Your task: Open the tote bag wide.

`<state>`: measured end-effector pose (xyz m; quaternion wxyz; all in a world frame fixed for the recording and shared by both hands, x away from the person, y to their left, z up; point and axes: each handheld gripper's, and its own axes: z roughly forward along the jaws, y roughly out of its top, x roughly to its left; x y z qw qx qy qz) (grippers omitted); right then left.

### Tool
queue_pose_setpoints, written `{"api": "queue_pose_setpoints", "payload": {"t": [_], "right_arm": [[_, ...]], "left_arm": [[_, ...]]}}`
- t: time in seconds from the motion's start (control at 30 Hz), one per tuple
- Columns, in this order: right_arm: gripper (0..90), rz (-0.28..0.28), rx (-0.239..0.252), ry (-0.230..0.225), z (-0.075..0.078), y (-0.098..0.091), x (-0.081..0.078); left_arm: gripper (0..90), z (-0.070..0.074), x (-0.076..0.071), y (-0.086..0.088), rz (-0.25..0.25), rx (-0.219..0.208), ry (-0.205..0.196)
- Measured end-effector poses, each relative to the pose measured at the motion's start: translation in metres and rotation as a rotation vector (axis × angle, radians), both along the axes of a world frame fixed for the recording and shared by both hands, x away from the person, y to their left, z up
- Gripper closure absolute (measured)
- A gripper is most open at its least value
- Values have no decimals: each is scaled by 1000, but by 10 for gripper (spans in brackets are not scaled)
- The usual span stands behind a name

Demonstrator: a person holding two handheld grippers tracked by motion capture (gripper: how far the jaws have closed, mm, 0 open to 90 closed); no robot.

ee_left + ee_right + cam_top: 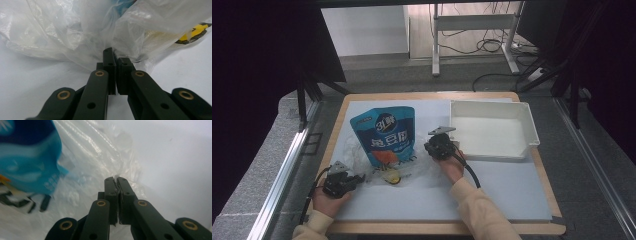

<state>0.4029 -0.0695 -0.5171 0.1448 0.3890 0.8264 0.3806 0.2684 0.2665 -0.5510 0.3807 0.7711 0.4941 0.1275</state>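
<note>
Near front-left of mat (492,195): left gripper (343,181) pinched shut on clear plastic bag (357,155). Blue pouch (384,135) inside bag, long axis toward far edge. Right gripper (438,146) clamped on bag's right edge. White tray (532,125) at far-right corner, nothing inside.

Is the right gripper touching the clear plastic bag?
Touching: in the right gripper view the right gripper has its jaws shut on a fold of the clear plastic bag.
</note>
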Motion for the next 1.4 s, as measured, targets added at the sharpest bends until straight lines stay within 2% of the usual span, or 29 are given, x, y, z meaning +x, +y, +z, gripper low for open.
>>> {"api": "queue_pose_setpoints", "payload": {"t": [0.07,0.23,0.4,0.63,0.8,0.87,0.9,0.97,1.1,1.17,1.27,1.3,1.37,1.4], "right_arm": [[868,6,-17,15,-6,2,0],[868,22,-19,46,-13,1,1],[868,21,20,78,-17,-5,1],[869,28,36,71,-19,-7,1],[869,41,18,51,-19,-7,-1],[869,40,14,42,-19,-6,-2],[869,46,7,36,-19,-6,-2],[869,46,0,32,-19,-6,-3],[869,55,-12,22,-19,-5,-3],[869,56,-8,24,-19,-6,-3],[869,58,-10,22,-19,-6,-3],[869,58,-10,22,-19,-6,-3],[869,55,-13,16,-19,-5,-4],[869,55,-13,16,-19,-5,-4]], "left_arm": [[881,0,0,0,0,0,0],[881,0,0,0,1,0,0],[877,0,0,0,2,-1,1],[856,0,0,0,8,-5,2],[818,1,-1,0,9,-6,-3],[764,3,-3,1,12,-15,-2],[698,5,-4,2,16,-25,1],[500,10,-8,3,35,-22,-6],[252,18,-24,7,53,-42,-35],[209,25,-34,11,46,-62,-61],[198,38,-46,16,56,-86,-114],[198,38,-46,16,56,-86,-114],[205,58,-51,22,89,-105,-166],[211,58,-51,22,89,-105,-166]]}}
